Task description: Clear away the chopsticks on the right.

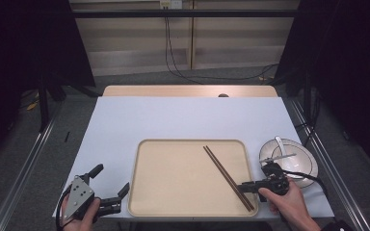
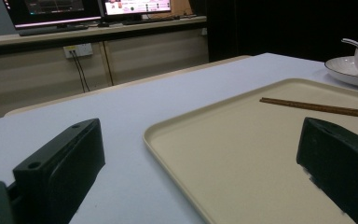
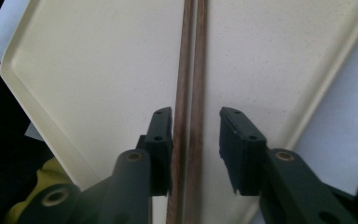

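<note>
my right gripper (image 3: 195, 140) stands part open astride the pair of long brown wooden chopsticks (image 3: 192, 70), gripping nothing; they lie on the beige rectangular plastic tray (image 3: 98, 70). my left gripper (image 1: 110, 185) gapes wide, empty.

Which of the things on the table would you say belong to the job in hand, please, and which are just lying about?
In the job:
- chopsticks, lying on the tray between the parted pads of the right gripper
- tray, which bears them

Lying about:
- bowl with a spoon, on a plate right of the tray
- left gripper, open over the table at the tray's left edge
</note>
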`<action>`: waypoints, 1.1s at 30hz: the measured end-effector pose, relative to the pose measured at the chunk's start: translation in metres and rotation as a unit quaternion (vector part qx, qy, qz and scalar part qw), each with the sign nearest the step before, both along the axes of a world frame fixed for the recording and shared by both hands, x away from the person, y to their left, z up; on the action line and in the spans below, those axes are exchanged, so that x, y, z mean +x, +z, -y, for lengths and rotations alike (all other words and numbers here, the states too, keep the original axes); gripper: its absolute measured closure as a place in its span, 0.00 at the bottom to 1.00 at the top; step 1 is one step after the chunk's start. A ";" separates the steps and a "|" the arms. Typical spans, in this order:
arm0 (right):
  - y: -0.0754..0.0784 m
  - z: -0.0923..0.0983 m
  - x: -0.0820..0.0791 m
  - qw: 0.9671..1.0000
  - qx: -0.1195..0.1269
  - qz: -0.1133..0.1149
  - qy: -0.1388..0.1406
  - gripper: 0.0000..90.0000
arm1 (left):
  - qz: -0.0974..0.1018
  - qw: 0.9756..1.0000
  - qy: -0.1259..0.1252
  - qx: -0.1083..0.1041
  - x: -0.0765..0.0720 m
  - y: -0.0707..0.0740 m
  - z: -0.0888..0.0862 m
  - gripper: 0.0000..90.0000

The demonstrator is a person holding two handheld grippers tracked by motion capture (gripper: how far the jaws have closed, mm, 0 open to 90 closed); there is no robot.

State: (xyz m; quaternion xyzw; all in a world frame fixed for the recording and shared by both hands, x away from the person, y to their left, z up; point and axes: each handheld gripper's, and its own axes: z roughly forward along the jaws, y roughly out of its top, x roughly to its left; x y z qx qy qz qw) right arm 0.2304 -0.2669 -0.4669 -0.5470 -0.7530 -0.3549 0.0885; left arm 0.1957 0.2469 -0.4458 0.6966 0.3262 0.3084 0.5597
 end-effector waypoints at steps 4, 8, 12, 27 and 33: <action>0.005 0.003 -0.003 1.000 0.014 0.025 0.010 0.61 | 0.000 1.000 -0.003 -0.002 0.000 0.000 0.000 0.01; 0.011 0.009 -0.005 0.998 0.022 0.056 0.015 0.43 | 0.000 1.000 -0.004 0.005 0.000 0.000 0.001 0.01; 0.020 0.015 -0.009 0.994 0.019 0.104 0.018 0.23 | -0.002 1.000 -0.005 0.000 0.001 0.000 0.001 0.01; 0.042 0.062 -0.042 0.961 -0.001 0.276 0.020 0.03 | -0.032 0.999 0.001 0.001 0.002 -0.003 0.002 0.01; 0.034 0.078 -0.059 0.951 -0.022 0.308 0.002 0.03 | -0.034 0.999 -0.002 -0.008 0.001 -0.003 -0.001 0.01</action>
